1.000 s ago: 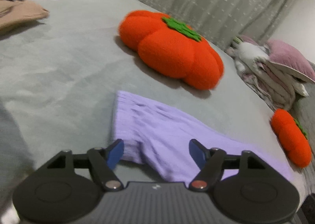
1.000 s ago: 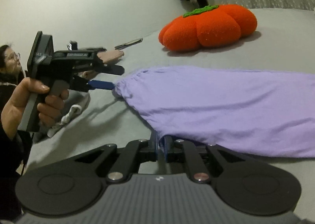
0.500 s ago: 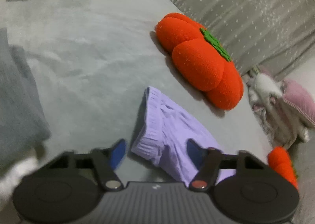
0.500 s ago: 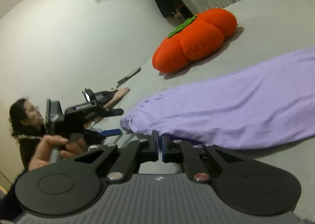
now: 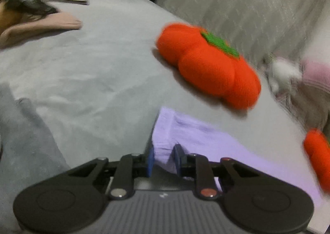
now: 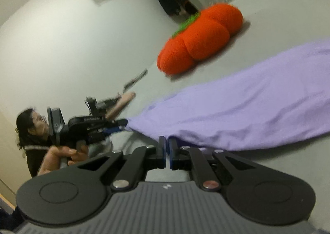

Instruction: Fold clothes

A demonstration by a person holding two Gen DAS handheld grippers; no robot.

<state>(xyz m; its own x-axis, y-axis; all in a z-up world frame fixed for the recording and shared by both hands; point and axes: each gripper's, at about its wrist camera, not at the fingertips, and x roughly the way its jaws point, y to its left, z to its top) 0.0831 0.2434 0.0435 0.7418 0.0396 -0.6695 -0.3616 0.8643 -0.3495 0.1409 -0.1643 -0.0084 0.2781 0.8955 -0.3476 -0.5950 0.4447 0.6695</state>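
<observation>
A lilac garment (image 5: 196,137) lies stretched across the grey bed (image 5: 92,73). Its gathered end sits between the blue pads of my left gripper (image 5: 164,157), whose jaws are closing and pinch the fabric. In the right wrist view the same garment (image 6: 247,106) runs off to the right. There the left gripper (image 6: 121,124), held in a person's hand, grips its far left tip. My right gripper (image 6: 167,143) is shut on the garment's near edge, which rises slightly at the tips.
A large orange pumpkin cushion (image 5: 208,65) lies beyond the garment and a smaller one (image 5: 317,157) at the right. A beige garment (image 5: 39,28) sits far left, grey clothing (image 5: 24,141) near left, and piled bedding (image 5: 299,77) at the right. A person (image 6: 31,131) crouches by the bed's edge.
The left jaws have gone from wide apart to pinching the garment's gathered end. The right view has rolled, and its gripper has stayed shut at the garment's edge.
</observation>
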